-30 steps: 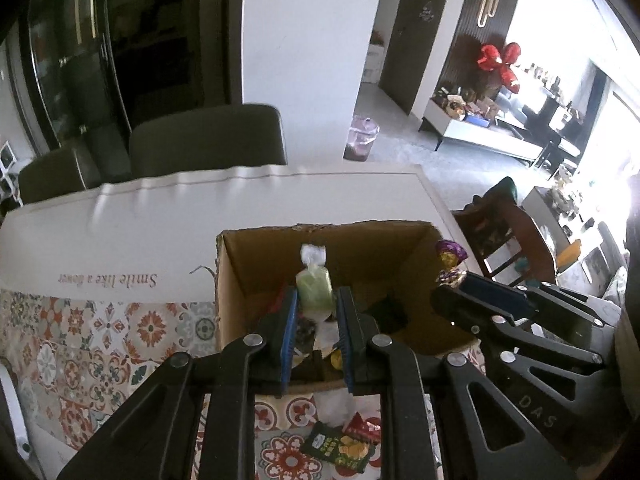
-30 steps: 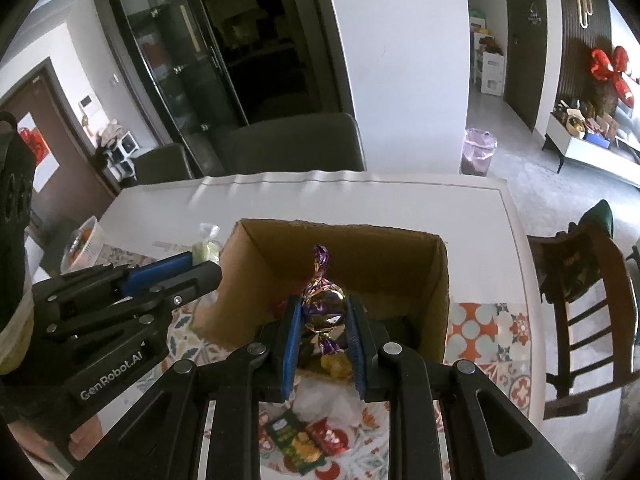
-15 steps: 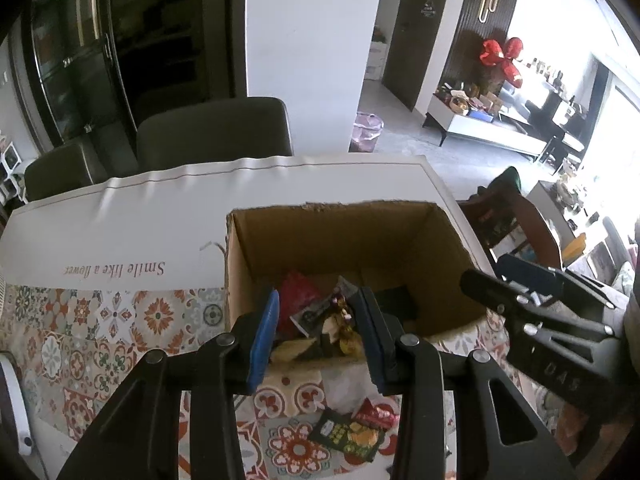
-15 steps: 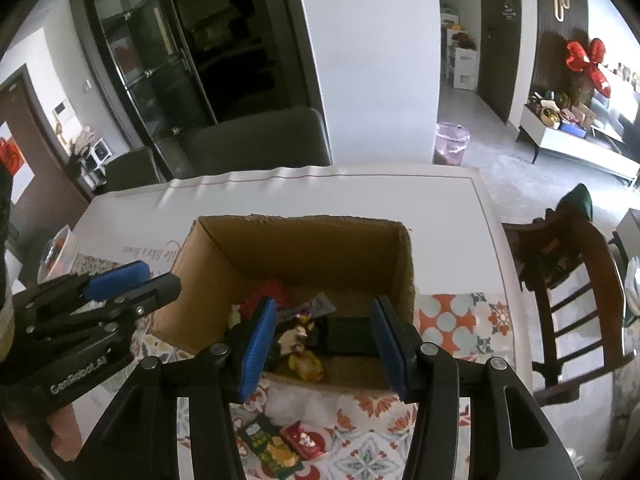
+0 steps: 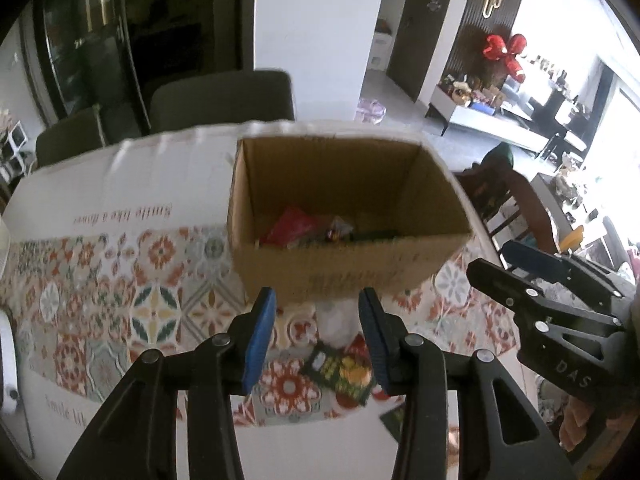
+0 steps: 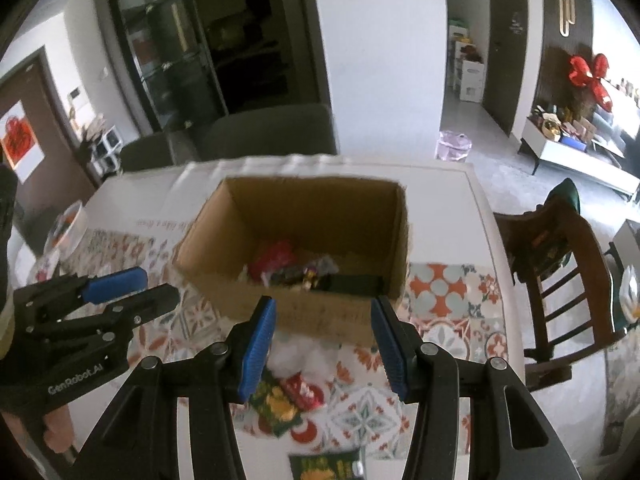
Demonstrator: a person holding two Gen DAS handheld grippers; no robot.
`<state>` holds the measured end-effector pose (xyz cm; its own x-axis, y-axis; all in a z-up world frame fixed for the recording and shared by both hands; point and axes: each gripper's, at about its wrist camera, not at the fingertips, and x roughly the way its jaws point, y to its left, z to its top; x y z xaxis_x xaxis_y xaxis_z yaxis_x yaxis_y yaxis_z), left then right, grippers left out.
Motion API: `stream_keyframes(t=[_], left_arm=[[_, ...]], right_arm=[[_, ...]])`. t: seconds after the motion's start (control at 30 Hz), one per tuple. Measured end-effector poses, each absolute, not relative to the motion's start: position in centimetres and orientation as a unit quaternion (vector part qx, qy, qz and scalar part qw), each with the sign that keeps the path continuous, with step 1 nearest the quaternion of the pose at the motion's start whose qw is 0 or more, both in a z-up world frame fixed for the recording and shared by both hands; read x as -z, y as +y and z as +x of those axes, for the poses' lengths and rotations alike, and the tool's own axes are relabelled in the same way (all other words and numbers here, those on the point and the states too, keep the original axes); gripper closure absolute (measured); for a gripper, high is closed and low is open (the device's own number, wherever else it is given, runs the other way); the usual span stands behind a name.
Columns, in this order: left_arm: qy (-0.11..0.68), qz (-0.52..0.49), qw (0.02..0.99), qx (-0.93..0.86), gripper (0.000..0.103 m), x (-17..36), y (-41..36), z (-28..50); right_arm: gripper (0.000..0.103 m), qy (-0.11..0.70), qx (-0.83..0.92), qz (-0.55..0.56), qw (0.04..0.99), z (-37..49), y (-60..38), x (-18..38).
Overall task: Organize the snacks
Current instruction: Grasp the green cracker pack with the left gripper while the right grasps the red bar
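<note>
Both candies are now lying in the box [image 5: 348, 264]; the left gripper [image 5: 317, 336] and right gripper [image 6: 323, 342] are hanging wide, empty, while packets [image 6: 276, 400] are waiting at six o'clock.

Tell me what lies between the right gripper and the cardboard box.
In the right wrist view, a crumpled white wrapper lies on the patterned tablecloth between the open right gripper and the cardboard box, near its front wall.

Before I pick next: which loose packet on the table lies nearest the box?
The red packet, beside the green-and-yellow packet; a second green packet lies farther from the cardboard box.
</note>
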<state>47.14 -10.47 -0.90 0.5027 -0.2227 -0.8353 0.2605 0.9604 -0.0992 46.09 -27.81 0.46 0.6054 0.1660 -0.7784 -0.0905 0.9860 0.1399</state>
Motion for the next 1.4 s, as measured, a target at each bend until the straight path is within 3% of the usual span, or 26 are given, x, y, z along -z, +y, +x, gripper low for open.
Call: stream_keyframes(t=[0.63,1.23,1.33,1.4], left_arm=[[0.569,0.019,0.812,0.127,0.061,9.3,-10.6,43.4],[0.618,-0.019,0.781,0.094,0.061,14.2,-9.9,44.9],[0.621,-0.025,0.778,0.092,0.061,14.6,-10.0,45.1],[0.621,-0.028,0.778,0.089,0.061,14.7,-10.0,45.2]], right_arm=[[0.053,0.521,-0.092,0.035,0.848,42.1,-27.3,7.9],[0.054,0.568,-0.181,-0.025,0.802,46.1,-24.1,15.1],[0.054,0.575,-0.193,-0.028,0.795,46.6,-23.6,16.0],[0.061,0.578,-0.198,-0.029,0.791,46.9,-23.4,16.6]])
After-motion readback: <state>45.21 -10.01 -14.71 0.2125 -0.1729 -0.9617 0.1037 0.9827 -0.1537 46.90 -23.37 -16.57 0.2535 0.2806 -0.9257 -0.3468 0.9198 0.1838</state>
